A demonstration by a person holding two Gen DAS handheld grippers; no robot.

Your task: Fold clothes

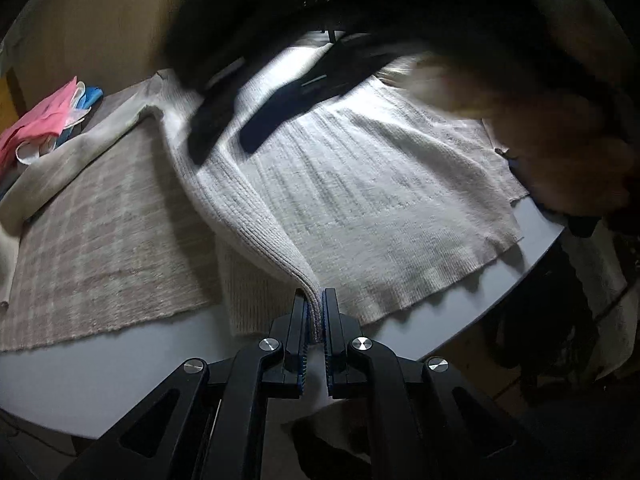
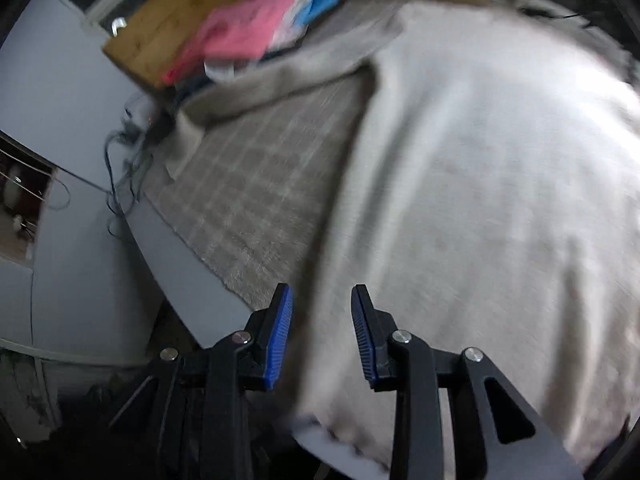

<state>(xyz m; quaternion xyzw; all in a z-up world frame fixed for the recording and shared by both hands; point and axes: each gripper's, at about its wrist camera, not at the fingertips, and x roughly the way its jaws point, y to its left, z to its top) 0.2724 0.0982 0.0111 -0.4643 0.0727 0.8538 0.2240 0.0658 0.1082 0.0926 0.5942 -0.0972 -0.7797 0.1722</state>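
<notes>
Cream knit sweater (image 1: pixel 360 184), one, left gripper (image 1: pixel 315 300) pinching it, right gripper (image 2: pixel 322 300) seemingly parted, empty.

A pale grey table (image 1: pixel 100 380) with a curved edge carries a checked cloth (image 1: pixel 100 248). A cream knitted sweater (image 1: pixel 380 208) lies spread partly over that cloth and partly on the bare top. Pink and blue folded items (image 1: pixel 44 120) sit at the far side.

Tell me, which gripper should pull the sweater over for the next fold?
Probably the left gripper: it is already shut on the white sweater at its ribbed edge. The right gripper is open above it, holding nothing.
</notes>
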